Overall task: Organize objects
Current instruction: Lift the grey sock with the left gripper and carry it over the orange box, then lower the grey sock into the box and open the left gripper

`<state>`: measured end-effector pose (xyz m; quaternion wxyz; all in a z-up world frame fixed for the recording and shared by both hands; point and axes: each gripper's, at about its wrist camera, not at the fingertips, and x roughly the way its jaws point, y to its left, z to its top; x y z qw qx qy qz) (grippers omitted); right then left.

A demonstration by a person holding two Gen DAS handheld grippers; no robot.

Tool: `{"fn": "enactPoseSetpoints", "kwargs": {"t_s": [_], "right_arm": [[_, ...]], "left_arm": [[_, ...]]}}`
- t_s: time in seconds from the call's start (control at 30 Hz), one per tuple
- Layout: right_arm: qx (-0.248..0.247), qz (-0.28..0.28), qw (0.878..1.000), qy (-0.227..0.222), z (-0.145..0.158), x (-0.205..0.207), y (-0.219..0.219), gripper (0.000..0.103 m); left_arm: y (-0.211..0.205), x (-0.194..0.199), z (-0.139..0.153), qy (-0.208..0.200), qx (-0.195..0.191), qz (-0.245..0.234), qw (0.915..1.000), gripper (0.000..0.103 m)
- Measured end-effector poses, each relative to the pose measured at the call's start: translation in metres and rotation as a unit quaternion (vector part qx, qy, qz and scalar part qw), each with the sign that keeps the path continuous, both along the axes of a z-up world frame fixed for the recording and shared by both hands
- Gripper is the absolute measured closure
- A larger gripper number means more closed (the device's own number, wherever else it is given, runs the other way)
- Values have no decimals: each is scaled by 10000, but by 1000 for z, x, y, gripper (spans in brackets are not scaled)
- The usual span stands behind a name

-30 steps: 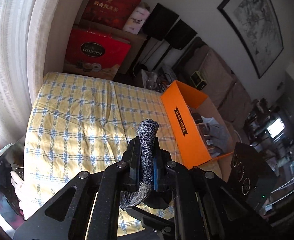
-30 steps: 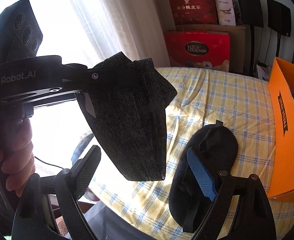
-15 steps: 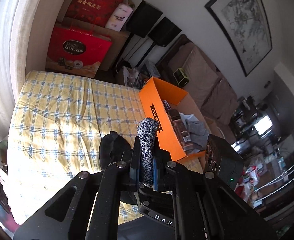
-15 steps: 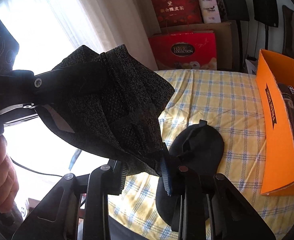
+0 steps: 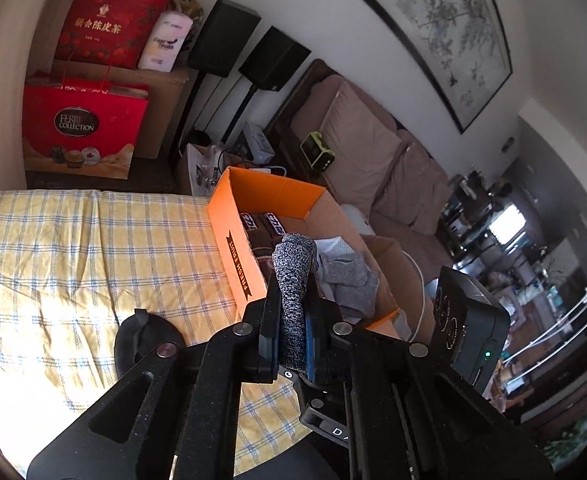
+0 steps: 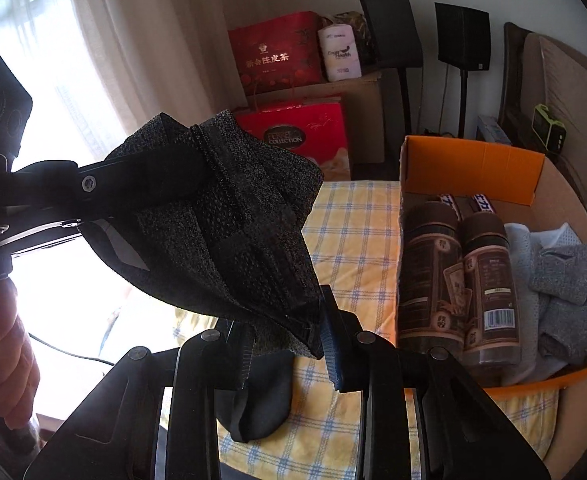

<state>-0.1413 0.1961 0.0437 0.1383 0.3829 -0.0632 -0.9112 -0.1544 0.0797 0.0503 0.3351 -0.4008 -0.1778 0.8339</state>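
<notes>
Both grippers have swung toward the orange box (image 6: 469,162) at 2 o'clock. Left gripper (image 5: 291,334) and right gripper (image 6: 285,340) each pinch the dark knit cloth (image 6: 237,216): soft, light; hold by edges.

Below my grippers I see a table with a yellow checked cloth (image 5: 73,248). A black fabric pouch (image 6: 259,396) and an orange cardboard box (image 6: 469,160) sit on it.

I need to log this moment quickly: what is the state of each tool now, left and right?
Left tool: shut on the grey sock.
Right tool: shut on the same sock's lower end.
</notes>
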Motion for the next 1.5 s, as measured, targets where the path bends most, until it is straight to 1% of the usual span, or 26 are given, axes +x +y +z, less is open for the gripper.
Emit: {"fn": "enactPoseSetpoints", "kwargs": {"t_s": [0.2,0.37,0.5,0.63,0.7,0.83,0.97,1.03,1.2,1.3,1.37,1.43,1.47,1.5], "right_arm": [[101,-408,9991,9,11,-5,48,74],[134,-710,9974,-49,16,-13,87,74],[207,-912,9956,-72,23,-26,117,74],[416,-1112,9929,-58,32,-47,144,74],[528,-1204,9913,-79,32,-61,154,74],[774,-1456,9862,-172,24,-93,176,74],[961,-1599,9822,-234,11,-122,196,74],[1012,-1619,9811,-304,4,-134,203,74],[1378,-1602,9757,-586,-14,-161,212,74],[1535,-1574,9716,-877,-28,-175,216,70],[1546,-1558,9701,-1040,-33,-181,219,66],[1571,-1526,9684,-1190,-40,-185,220,55],[1612,-1536,9670,-1239,-42,-186,219,53],[1635,-1543,9662,-1262,-45,-185,219,46]], "left_arm": [[46,-20,0,-94,50,-372,9993,95],[89,-36,2,-43,-101,-634,9979,95],[116,-51,5,42,-201,-724,9972,95],[139,-74,2,65,-144,-748,9971,95],[149,-89,-3,35,-32,-745,9972,95],[171,-117,-17,-10,-7,-703,9975,94],[182,-142,-35,-97,35,-495,9987,94],[189,-152,-47,-170,-55,-432,9989,94],[200,-176,-76,-408,-317,-290,9982,94],[202,-190,-92,-669,-466,-161,9965,94],[202,-200,-104,-918,-670,-11,9935,94],[200,-207,-117,-1227,-815,168,9890,94],[197,-208,-121,-1323,-830,267,9874,93],[193,-208,-123,-1400,-845,398,9857,93]]}}
